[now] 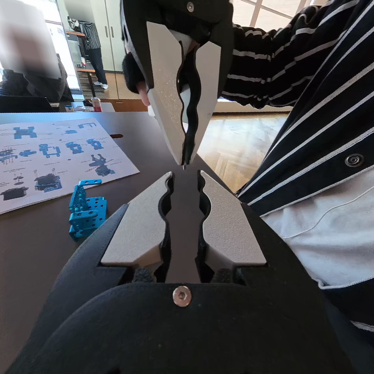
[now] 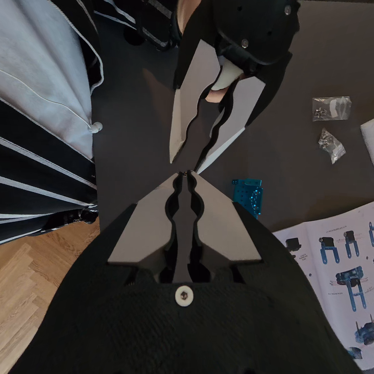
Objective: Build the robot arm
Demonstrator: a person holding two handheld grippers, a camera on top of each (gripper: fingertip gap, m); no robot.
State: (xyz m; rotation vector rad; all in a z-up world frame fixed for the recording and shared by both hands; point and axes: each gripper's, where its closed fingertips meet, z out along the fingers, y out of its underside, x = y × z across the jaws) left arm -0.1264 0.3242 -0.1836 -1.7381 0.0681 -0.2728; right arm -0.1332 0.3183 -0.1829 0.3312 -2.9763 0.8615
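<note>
My right gripper is shut on a tiny silver screw, pinched at its very fingertips. In the left wrist view it comes down from above with the screw poking out below its tips. My left gripper is open and empty, its tips just under the screw, one on each side. It also shows in the right wrist view, open, tip to tip with the right one. A blue perforated metal bracket assembly stands on the dark table, left of my left gripper.
A printed instruction sheet lies beyond the bracket. Two small clear bags of screws lie on the table. A person in a striped jacket stands at the table edge above wooden floor. A red can stands far back. The grippers are tip to tip, or close to it.
</note>
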